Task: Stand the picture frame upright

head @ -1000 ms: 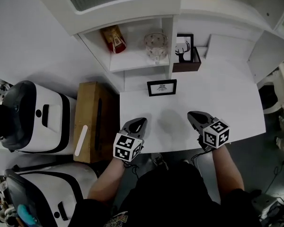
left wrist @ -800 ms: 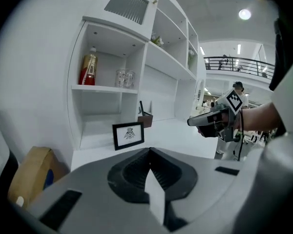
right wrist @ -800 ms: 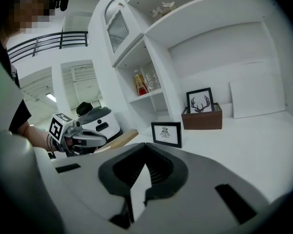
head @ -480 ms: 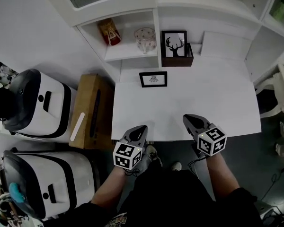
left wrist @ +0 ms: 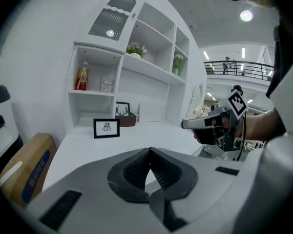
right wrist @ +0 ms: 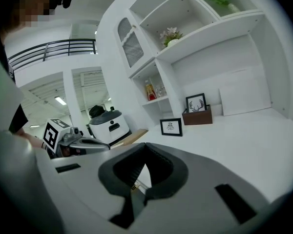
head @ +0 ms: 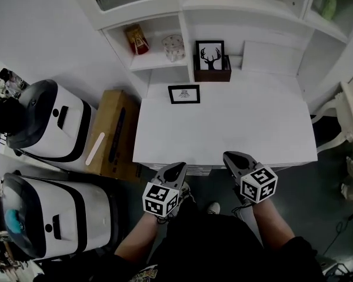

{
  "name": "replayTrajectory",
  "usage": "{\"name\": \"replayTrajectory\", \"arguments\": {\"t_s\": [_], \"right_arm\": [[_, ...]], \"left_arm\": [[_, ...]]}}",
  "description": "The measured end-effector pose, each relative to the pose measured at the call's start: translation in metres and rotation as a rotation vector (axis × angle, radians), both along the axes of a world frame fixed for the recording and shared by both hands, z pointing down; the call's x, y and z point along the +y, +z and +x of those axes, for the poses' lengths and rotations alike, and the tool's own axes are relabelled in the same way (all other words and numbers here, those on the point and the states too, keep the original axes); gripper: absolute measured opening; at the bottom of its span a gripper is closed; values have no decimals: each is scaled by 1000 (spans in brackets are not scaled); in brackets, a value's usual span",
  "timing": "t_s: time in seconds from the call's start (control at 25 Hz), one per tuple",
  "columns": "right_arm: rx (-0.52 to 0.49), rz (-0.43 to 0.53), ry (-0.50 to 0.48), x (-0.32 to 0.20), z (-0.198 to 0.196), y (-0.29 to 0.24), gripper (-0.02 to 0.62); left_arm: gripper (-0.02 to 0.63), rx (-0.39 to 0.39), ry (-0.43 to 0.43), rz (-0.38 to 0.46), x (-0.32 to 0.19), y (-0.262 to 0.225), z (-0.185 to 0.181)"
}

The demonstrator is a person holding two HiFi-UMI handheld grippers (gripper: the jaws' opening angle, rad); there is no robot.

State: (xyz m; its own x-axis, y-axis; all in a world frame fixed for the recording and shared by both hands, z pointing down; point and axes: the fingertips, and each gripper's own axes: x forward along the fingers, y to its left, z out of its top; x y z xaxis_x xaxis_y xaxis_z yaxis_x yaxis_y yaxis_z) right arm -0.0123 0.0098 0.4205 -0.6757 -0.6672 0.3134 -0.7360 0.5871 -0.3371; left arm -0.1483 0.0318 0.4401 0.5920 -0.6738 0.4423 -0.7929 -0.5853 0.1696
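While both grippers sit off the desk's near edge, the white desk top [head: 253, 128] lies broad and bare ahead of them.

Left gripper [head: 179, 165]: jaws together, nothing between them. Its tip is at the near edge, toward the left corner. Right gripper [head: 228, 155]: jaws likewise pressed together and empty, tip just over the same edge, nearer the middle. The two are well apart, with the person's body between and behind them.

Picture frame [head: 184, 94]: stands upright on its long edge at the back left of the desk. It is close to the left edge and just in front of the low opening of the shelf unit [head: 159, 63]. It touches nothing beside it. From the left gripper view the picture frame [left wrist: 106, 128] faces the gripper across open surface.

Back edge: a brown box [head: 215, 75] holding a deer picture [head: 210, 56] sits right of the frame and further back, apart from it. A white panel [head: 270, 57] leans against the back wall further right.

Shelf above the frame: red bottle [head: 137, 39] and glass jar [head: 173, 47].

Left of the desk: a cardboard box [head: 115, 134] stands against its side, then two white machines [head: 53, 128]. The right half of the desk is open from front edge to back.
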Motion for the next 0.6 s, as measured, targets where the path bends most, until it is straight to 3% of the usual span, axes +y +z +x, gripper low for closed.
{"name": "replayTrajectory", "arguments": {"t_s": [0.6], "right_arm": [[-1,1,6,69,7,6,3]], "left_arm": [[6,4,64,-11,67,2,43]]}}
